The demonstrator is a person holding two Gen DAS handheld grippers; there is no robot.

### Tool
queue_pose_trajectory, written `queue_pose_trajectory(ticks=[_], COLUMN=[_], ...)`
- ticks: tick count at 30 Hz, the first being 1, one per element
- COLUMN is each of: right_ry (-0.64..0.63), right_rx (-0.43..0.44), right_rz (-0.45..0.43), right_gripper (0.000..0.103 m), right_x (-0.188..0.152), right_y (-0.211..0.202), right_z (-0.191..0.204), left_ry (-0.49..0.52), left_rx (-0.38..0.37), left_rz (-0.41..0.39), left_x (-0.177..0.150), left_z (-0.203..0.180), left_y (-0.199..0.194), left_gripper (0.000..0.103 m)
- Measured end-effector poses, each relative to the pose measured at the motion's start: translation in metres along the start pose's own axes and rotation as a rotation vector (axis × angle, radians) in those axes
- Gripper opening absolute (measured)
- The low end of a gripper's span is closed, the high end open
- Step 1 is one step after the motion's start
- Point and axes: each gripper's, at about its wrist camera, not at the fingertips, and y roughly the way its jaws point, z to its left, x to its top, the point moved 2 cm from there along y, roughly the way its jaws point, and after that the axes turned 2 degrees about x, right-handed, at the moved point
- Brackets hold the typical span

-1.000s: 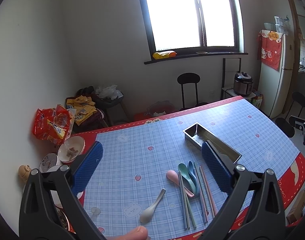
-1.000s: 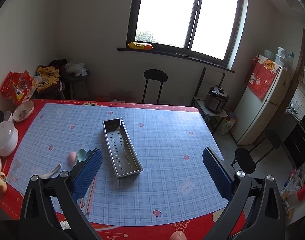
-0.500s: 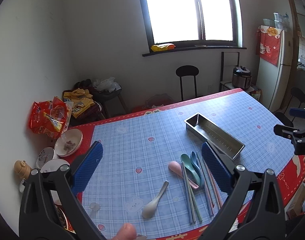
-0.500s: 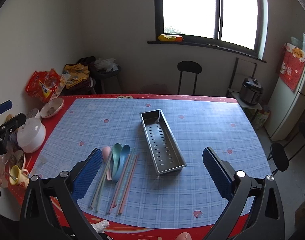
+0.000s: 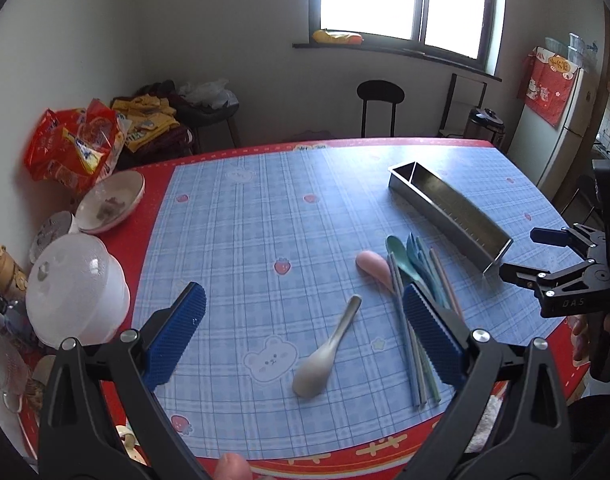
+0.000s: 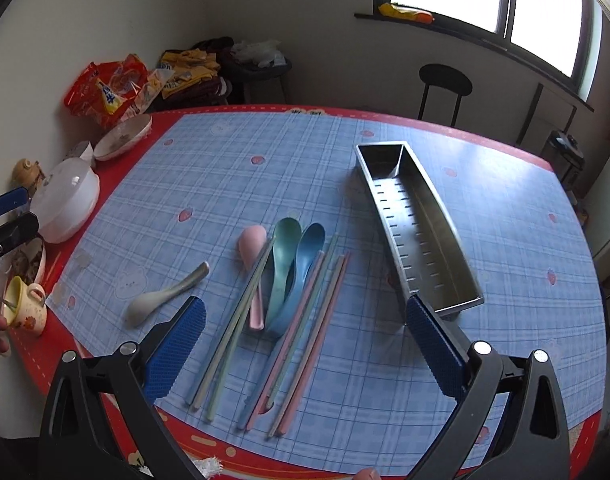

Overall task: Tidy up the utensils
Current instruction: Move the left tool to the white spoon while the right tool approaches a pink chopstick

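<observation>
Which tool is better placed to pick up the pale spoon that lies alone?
Probably the left tool. The pale spoon lies between its open fingers, while the right tool faces the chopsticks and metal tray.

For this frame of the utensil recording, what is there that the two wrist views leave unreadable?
- Chopsticks: in the left wrist view, the left gripper finger covers part of the bundle; exact count unclear.
- Metal tray: its floor is hidden by its near wall there; the right wrist view shows it empty.
- Pink spoon: handle partly under chopsticks.
- Bowl contents: too small.
</observation>
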Motion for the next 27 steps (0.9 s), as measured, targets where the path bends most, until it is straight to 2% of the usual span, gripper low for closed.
queue_pose_trajectory(ticks=[5,8,10,11,13,15,20,23,27], right_ry=[0.021,0.06,0.092,0.1,0.116,0.131,0.11,0.096,0.073], right_rx=[0.011,0.019,0.035,0.027,0.003,-0.013,-0.064,-0.073,-0.079], right_rz=[0.115,0.19,0.227,0.241,0.26,0.262,0.26,0.265,0.27], right_gripper=[0.098,0.096,0.088,0.079,0.072,0.068,0.046,0.04,0.038], right_x=[-0.022,-0.039,-0.049,-0.053,-0.058,-0.061,-0.061,-0.062,-0.06], right_y=[0.051,0.07,0.076,0.078,0.082,0.082,0.087,0.092,0.098], right_z=[-0.004,-0.01,-0.015,-0.017,-0.021,-0.026,-0.032,-0.033,-0.03], left_ry=[0.005,0.008,-0.007,-0.013,-0.015,-0.004,0.023,0.033,0.051], left_rx=[-0.044,-0.025,-0.04,-0.046,-0.055,-0.05,-0.046,-0.036,-0.017], left_rz=[0.118,0.136,0.156,0.164,0.185,0.213,0.237,0.238,0.237], left_x=[-0.033,-0.045,-0.051,-0.053,-0.058,-0.063,-0.069,-0.07,-0.069], left_z=[0.009,0.012,0.013,0.014,0.013,0.013,0.008,0.007,0.004], left_y=[0.056,0.077,0.086,0.091,0.098,0.105,0.112,0.112,0.111], left_gripper=[0.097,0.097,0.097,0.097,0.097,0.097,0.097,0.097,0.097])
